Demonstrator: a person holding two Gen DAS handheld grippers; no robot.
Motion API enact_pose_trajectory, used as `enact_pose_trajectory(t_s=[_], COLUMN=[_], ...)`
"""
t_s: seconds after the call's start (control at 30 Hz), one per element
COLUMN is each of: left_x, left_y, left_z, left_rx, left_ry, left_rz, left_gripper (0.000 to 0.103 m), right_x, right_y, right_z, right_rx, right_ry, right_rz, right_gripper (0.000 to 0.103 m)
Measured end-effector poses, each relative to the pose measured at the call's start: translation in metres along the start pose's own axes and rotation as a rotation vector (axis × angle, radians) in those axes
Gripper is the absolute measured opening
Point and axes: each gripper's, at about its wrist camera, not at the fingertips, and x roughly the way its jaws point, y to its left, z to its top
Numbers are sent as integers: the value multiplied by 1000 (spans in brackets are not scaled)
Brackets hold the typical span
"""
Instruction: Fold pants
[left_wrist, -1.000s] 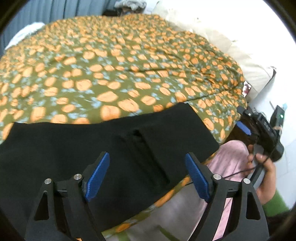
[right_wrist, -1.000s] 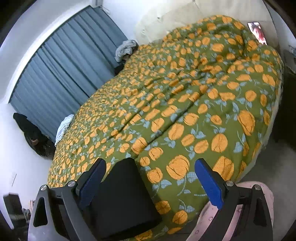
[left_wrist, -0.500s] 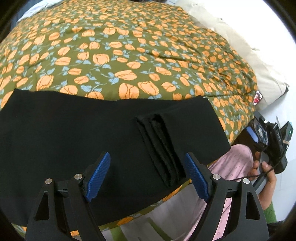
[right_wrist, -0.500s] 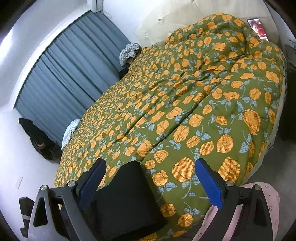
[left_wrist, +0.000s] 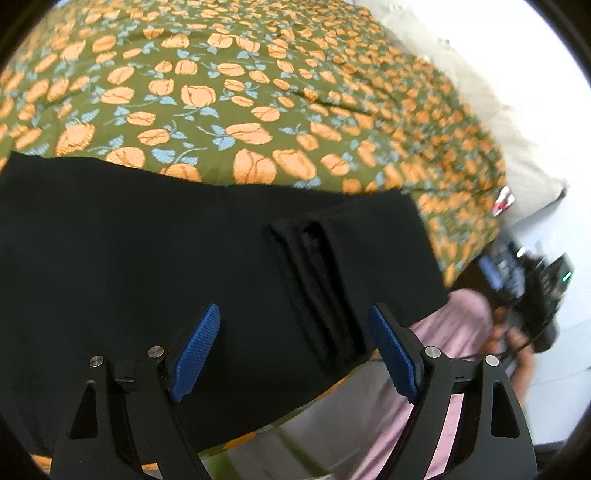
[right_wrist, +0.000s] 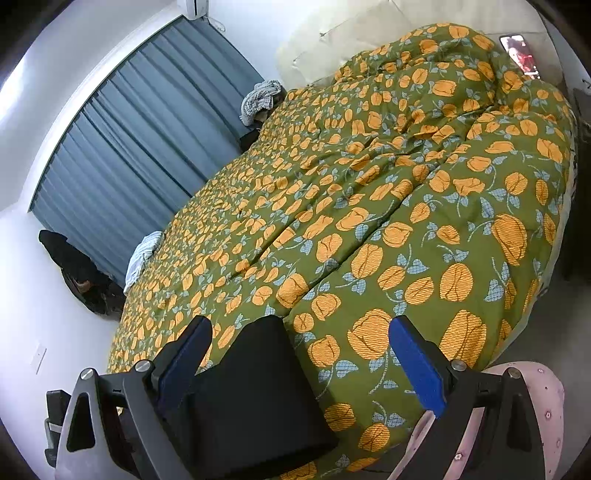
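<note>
Black pants (left_wrist: 147, 258) along bed (left_wrist: 258, 92) near edge: soft, limp, light. Best pinched at layered end. Left gripper (left_wrist: 295, 350), right gripper (right_wrist: 299, 354) both spread, empty.

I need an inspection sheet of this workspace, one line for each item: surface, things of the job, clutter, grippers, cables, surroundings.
Surface: bed with green quilt printed with orange flowers, some wrinkles.
Job's things: black pants lie flat near the bed's front edge; a folded ridge shows near one end.
Clutter: phone with lit screen near the pillows; bundled cloth at the far bed edge.
Grippers: left gripper open above the pants, holding nothing; right gripper open, holding nothing.
Cables: thin black cable at the person's hand.
Surroundings: blue curtain, white walls, dark bag on the floor.
</note>
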Motion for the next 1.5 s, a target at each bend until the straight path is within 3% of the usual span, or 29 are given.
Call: enact_pose_trajectory(t_s=[0.13,0.2,0.47,0.6,0.63,0.67,0.7,0.77,0.8,0.9,0.97,1.07,1.23,1.33,1.5], left_x=[4,7,52,74,77,78,80,79,76,53,24,-23,-69,-70,-49], left_y=[20,21,-27,-49,-51,-51,-52,-50,-50,-60,-65,-53,16,61,69], left_z=[12,14,11,6,6,5,6,7,7,4,4,3,-7,-19,-29], left_rx=[-120,-129,31,131,133,137,152,134,124,159,170,171,90,5,5], left_ry=[-1,5,113,148,145,141,146,157,148,83,29,-32,-63,-32,-13], left_rz=[-76,-85,-74,34,78,117,153,133,129,129,88,90,210,245,264], left_gripper=[85,86,86,86,81,58,27,12,10,9,9,10,10,10,10], right_x=[0,0,3,3,3,3,2,2,3,3,2,1,6,14,45], right_y=[0,0,3,3,2,1,-1,-3,-3,-3,-4,-7,-6,9,92], right_z=[0,0,-1,-1,-1,-1,0,0,0,0,0,1,1,-1,-28], right_rx=[1,0,-7,-16,-12,-7,-1,7,10,7,3,12,18,-43,-277], right_ry=[2,5,16,18,18,18,17,14,14,15,13,12,25,64,269], right_rz=[1,1,0,-5,-5,-5,-5,-5,-5,-5,-5,-8,-13,-12,222], right_gripper=[96,96,96,96,96,96,96,96,96,96,96,96,96,96,96])
